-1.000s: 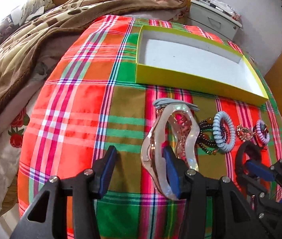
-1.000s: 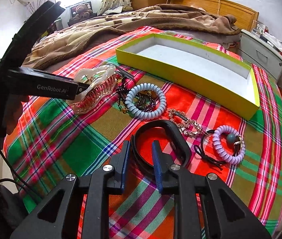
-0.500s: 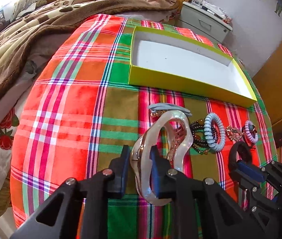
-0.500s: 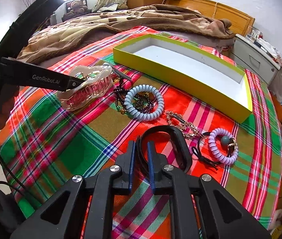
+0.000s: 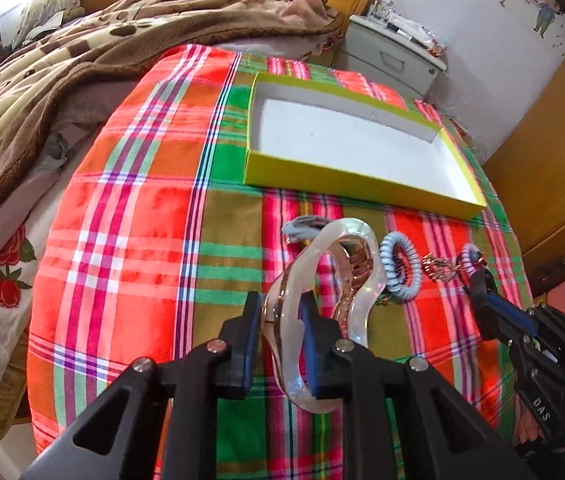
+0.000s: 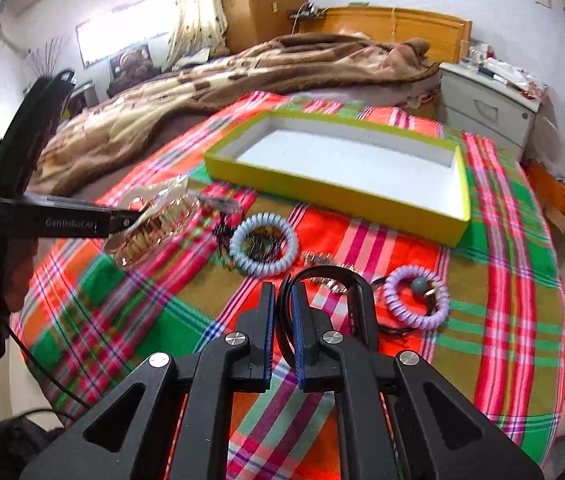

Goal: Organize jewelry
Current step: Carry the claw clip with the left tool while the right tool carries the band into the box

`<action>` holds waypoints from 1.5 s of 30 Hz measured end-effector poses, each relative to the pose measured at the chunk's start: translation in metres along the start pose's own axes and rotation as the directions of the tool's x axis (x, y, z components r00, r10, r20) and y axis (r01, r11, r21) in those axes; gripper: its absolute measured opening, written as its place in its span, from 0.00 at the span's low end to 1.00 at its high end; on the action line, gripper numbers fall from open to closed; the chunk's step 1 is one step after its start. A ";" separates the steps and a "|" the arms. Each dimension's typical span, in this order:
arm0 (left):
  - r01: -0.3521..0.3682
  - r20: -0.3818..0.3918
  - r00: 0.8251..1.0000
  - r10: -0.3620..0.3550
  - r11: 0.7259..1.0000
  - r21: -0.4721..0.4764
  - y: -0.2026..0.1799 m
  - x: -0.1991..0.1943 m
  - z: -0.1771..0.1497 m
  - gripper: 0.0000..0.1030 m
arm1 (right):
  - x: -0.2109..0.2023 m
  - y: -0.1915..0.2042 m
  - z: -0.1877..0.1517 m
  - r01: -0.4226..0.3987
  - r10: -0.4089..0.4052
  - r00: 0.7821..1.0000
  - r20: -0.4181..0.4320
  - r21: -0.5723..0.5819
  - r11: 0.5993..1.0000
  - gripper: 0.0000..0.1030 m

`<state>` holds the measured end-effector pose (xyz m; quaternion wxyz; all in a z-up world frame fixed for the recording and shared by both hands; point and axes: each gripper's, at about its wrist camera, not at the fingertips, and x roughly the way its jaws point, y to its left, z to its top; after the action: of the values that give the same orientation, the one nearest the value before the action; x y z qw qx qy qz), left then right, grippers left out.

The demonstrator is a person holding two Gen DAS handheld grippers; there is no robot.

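Observation:
My left gripper (image 5: pixel 281 312) is shut on a large clear hair claw clip (image 5: pixel 334 264) and holds it above the plaid cloth; the clip also shows in the right wrist view (image 6: pixel 154 220). My right gripper (image 6: pixel 282 308) is shut on a black headband (image 6: pixel 346 280) and holds it just above the cloth. The yellow-green box (image 5: pixel 362 186) with a white inside lies open beyond both; it also shows in the right wrist view (image 6: pixel 338 196). A light blue coil hair tie (image 6: pixel 263 249), a lilac coil hair tie (image 6: pixel 416 296) and a gold chain piece (image 6: pixel 322 260) lie on the cloth.
The plaid cloth (image 5: pixel 142 220) covers a bed. A brown blanket (image 5: pixel 82 52) is heaped at the back left. A grey nightstand (image 6: pixel 486 108) stands at the back right. A grey hair tie (image 5: pixel 302 228) lies behind the clip.
My left gripper closed on the claw clip and lifted it off the cloth. My right gripper closed on the black headband and raised it.

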<state>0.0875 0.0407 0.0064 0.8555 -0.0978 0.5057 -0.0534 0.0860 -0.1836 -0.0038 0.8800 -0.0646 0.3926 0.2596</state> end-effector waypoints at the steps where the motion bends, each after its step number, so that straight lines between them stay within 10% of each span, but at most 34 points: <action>1: 0.001 0.005 1.000 -0.001 1.000 0.002 -0.001 -0.002 0.002 0.20 | -0.003 -0.001 0.002 0.000 0.000 1.000 0.009 0.004 1.000 0.08; 22: 0.025 0.041 0.999 -0.026 1.000 0.019 -0.006 0.007 0.097 0.20 | 0.006 -0.058 0.084 0.078 -0.081 0.994 0.075 0.049 0.996 0.08; 45: -0.007 -0.042 0.999 0.009 0.999 0.053 -0.016 0.104 0.167 0.20 | 0.126 -0.117 0.136 0.130 -0.125 0.986 -0.106 0.034 0.991 0.08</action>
<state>0.2837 0.0245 -0.0004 0.8471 -0.0718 0.5224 -0.0656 0.3052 -0.1896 -0.0130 0.8743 -0.0850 0.4380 0.1910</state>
